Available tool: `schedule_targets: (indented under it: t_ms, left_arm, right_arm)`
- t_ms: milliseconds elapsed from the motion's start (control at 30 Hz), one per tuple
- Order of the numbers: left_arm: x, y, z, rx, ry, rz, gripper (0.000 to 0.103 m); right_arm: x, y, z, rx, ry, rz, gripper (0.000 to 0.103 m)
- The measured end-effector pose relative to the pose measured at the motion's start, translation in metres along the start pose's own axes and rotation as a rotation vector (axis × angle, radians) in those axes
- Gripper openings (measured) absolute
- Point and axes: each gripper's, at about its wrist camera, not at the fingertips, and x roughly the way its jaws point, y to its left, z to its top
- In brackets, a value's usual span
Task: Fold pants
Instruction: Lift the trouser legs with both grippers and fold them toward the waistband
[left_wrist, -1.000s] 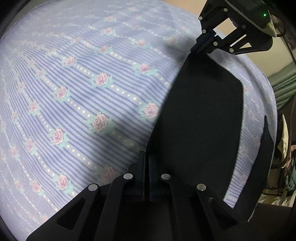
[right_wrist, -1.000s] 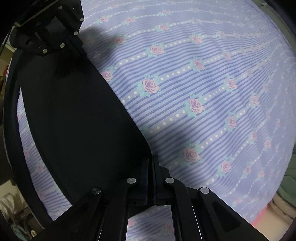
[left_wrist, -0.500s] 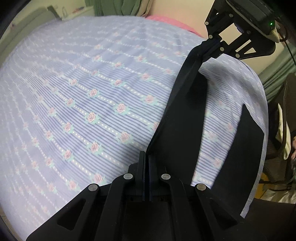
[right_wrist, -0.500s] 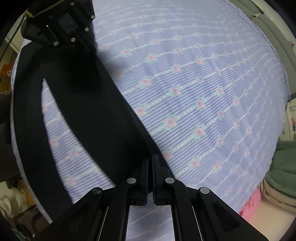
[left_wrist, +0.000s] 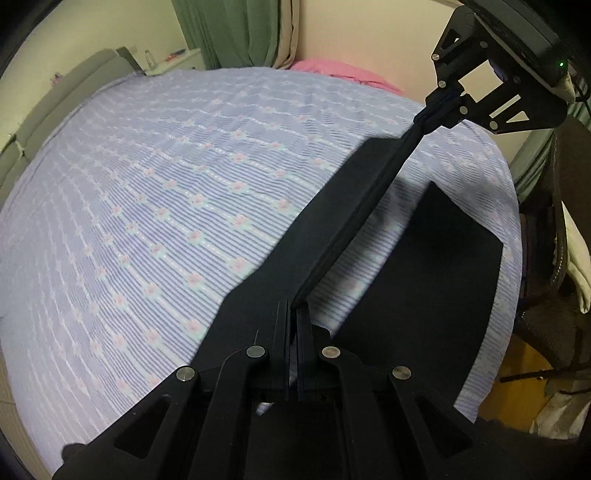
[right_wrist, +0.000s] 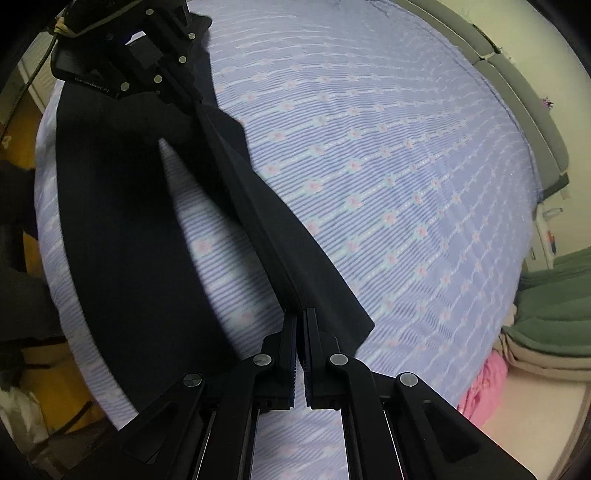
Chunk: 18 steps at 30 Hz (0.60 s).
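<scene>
The black pants (left_wrist: 417, 280) are lifted off a bed with a blue striped, rose-patterned sheet (left_wrist: 166, 206). Their top edge is stretched taut between my two grippers, and the rest hangs down in dark panels. My left gripper (left_wrist: 291, 306) is shut on one end of that edge. My right gripper (right_wrist: 300, 314) is shut on the other end. The pants (right_wrist: 125, 236) also show in the right wrist view. Each gripper appears in the other's view: the right one (left_wrist: 439, 107) at the upper right, the left one (right_wrist: 184, 88) at the upper left.
A pink cloth (left_wrist: 340, 72) lies at the far edge of the bed, and it also shows in the right wrist view (right_wrist: 480, 384). Green curtains (left_wrist: 240, 33) hang by the wall. A grey headboard (right_wrist: 524, 85) borders the bed. Folded green and beige bedding (right_wrist: 550, 310) is stacked beside it.
Both grippers have risen well above the bed with the pants. The pants came off the sheet, their held edge pulled into a taut line and the panels hanging below.
</scene>
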Motion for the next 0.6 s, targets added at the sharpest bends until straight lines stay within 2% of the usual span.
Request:
schedule_targets:
  t_ms: [167, 333, 600]
  left_arm:
    - [-0.013, -0.047, -0.022, -0.022, -0.033, -0.008, 0.005]
    - [-0.008, -0.086, -0.039, -0.049, -0.034, -0.047, 0.005]
    - [-0.002, -0.126, -0.058, -0.053, -0.059, -0.032, 0.005]
  right_arm:
    - [-0.011, 0.042, -0.029, 0.004, 0.024, -0.067, 0.003]
    - [-0.012, 0.075, -0.058, 0.006, 0.071, -0.086, 0.003]
    - [-0.004, 0.113, -0.093, 0.068, 0.1, -0.104, 0.003]
